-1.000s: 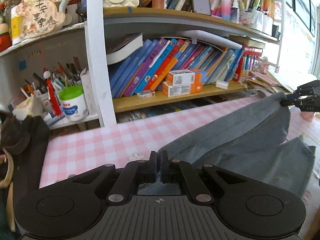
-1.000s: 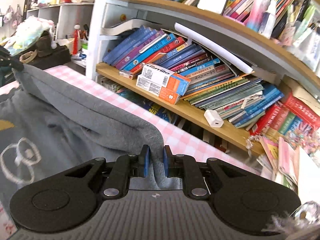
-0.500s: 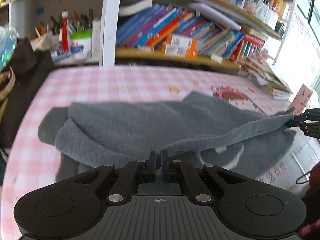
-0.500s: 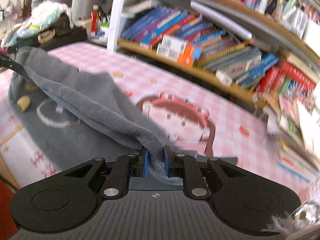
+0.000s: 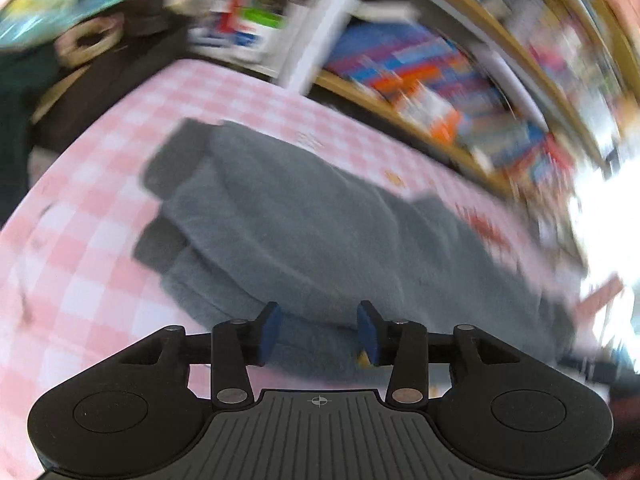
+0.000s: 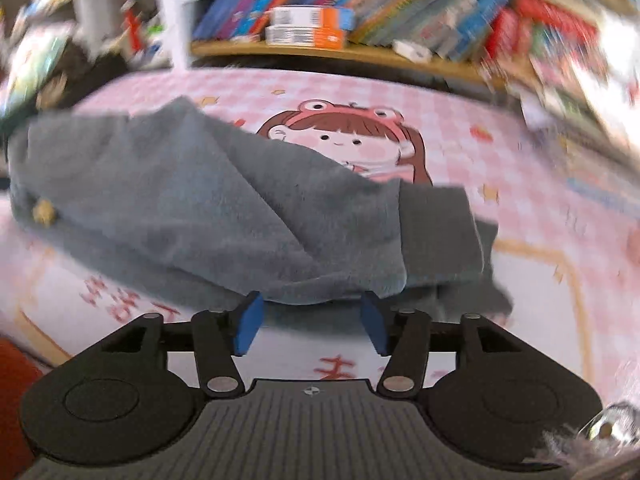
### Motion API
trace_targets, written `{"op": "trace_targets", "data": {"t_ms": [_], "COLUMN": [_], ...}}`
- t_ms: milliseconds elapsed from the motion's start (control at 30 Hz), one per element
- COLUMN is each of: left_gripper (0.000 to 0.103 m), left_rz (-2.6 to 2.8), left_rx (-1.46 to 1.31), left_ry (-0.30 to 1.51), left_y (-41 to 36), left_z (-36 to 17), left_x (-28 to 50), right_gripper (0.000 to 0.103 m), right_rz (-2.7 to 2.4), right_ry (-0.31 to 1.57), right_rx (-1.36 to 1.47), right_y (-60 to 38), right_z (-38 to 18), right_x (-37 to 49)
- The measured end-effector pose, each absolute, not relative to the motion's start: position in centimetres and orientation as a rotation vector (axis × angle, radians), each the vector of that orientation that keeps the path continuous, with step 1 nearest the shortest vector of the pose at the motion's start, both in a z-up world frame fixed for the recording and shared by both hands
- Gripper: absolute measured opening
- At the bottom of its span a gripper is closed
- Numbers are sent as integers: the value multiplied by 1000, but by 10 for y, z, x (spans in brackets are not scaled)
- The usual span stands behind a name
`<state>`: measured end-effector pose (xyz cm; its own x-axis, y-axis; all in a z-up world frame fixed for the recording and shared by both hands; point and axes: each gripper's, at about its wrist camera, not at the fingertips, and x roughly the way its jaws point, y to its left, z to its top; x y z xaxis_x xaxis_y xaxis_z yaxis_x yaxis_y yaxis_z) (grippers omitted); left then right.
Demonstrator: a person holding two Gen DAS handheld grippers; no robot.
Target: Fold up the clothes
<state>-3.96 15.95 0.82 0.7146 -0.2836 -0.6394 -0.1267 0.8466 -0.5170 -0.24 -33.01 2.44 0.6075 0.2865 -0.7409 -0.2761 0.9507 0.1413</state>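
A grey fleece garment [image 5: 320, 224] lies folded lengthwise on the pink checked tablecloth [image 5: 92, 240]; its darker cuffs show at the left end. In the right wrist view the same garment [image 6: 192, 208] covers part of a cartoon girl print, with a dark cuff [image 6: 440, 232] at its right end. My left gripper [image 5: 319, 328] hangs just over the garment's near edge, its jaws opening, and its blue pads do not press the cloth. My right gripper [image 6: 312, 320] sits at the near edge too, jaws opening, with the fold lying loose just ahead of them.
Wooden shelves [image 6: 360, 54] packed with books and orange boxes [image 6: 308, 26] run along the far side of the table. Dark bags and a woven ring [image 5: 88, 40] sit off the table's left end. Bare tablecloth [image 6: 560, 208] lies right of the garment.
Both grippers carried the garment's edge down onto the table and rolled. Their jaws, shut on the cloth before, have parted and let it go; it now lies folded over itself.
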Motion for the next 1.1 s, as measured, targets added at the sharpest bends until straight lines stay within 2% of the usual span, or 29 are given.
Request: {"op": "trace_targets", "data": {"t_ms": [167,267,333,367,400,433,467,500,600,767,833,967,1033,1100], "left_gripper": [45,46,46,46,46,46,46,46,46,46,46,45,44,43], "left_rz": [57,102,119,126,132,137,138,136,142,149,149,154,163,172], "left_rx": [-879,-944,-958,-964,-969,-974,-979,-980,-973,-982,-984,-1004,-1012,-1014], "left_ry": [737,713,718,720,722,725,724,724,731,719,718,717,718,719], "left_y": [193,198,199,198,197,197,196,196,198,199,198,196,196,195], "left_z": [-8,-14,-17,-17,-18,-19,-19,-19,-19,-18,-19,-23,-23,-22], "left_x": [-36,-34,-29,-27,-25,-23,-22,-21,-19,-20,-20,-20,-19,-19], "right_gripper": [66,66,61,51,36,28,15,11,9,9,9,10,10,10], "right_rz": [242,121,28,-28,-72,-115,-130,-140,-57,102,51,-120,-181,-192], "right_ry": [860,854,854,869,887,911,927,941,886,530,533,831,915,890], "right_rx": [461,693,839,890,921,946,953,957,858,681,610,610,642,667], "right_y": [-365,-384,-396,-400,-403,-405,-405,-405,-397,-392,-395,-407,-409,-410], "right_z": [29,23,14,8,5,1,-1,-1,31,126,125,52,19,14], "right_x": [9,20,26,29,33,37,41,45,51,21,15,28,27,23]}}
